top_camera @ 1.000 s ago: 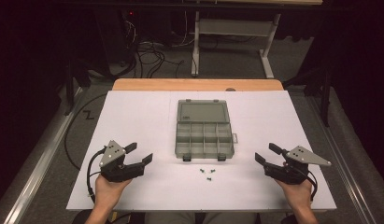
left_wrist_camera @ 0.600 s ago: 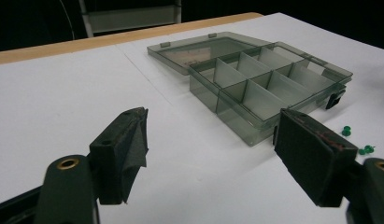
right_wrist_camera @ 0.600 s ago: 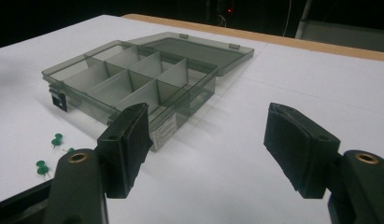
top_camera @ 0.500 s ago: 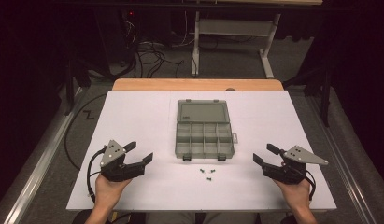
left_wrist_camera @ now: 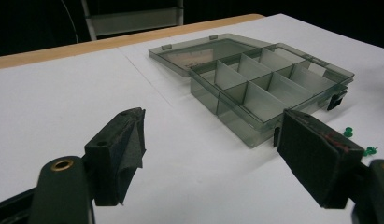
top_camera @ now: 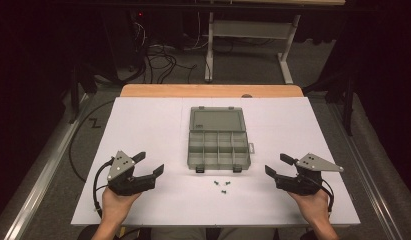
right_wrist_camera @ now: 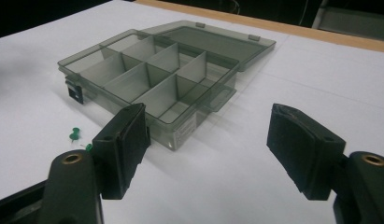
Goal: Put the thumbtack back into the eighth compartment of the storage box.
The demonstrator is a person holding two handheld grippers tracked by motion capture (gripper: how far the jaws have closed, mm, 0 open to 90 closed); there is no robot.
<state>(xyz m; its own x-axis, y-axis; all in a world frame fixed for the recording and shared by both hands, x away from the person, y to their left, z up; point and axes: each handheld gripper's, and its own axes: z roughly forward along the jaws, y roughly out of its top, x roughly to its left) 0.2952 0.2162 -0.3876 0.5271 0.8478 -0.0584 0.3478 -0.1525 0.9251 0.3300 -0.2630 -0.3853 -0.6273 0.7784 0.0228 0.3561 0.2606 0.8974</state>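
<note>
Left hand-held gripper [top_camera: 151, 164]: released, jaws just widened, nothing between.
Right hand-held gripper [top_camera: 277, 165]: released.
Risk: tiny pushpins [top_camera: 222, 185] near front edge could skid when pinched.

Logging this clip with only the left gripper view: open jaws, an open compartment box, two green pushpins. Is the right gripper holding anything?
Observer: No. The right gripper is open, with nothing between its jaws, and points at the box.
Reviewer: Are there just two pushpins?
Observer: The high view shows three green pushpins, loose on the white table just in front of the box's latches.
Reviewer: How do the hands sit around the box?
Observer: They flank it near the front edge, the left gripper to its left and the right gripper to its right, both apart from it. The left jaws have just been opening, with nothing between them.
</note>
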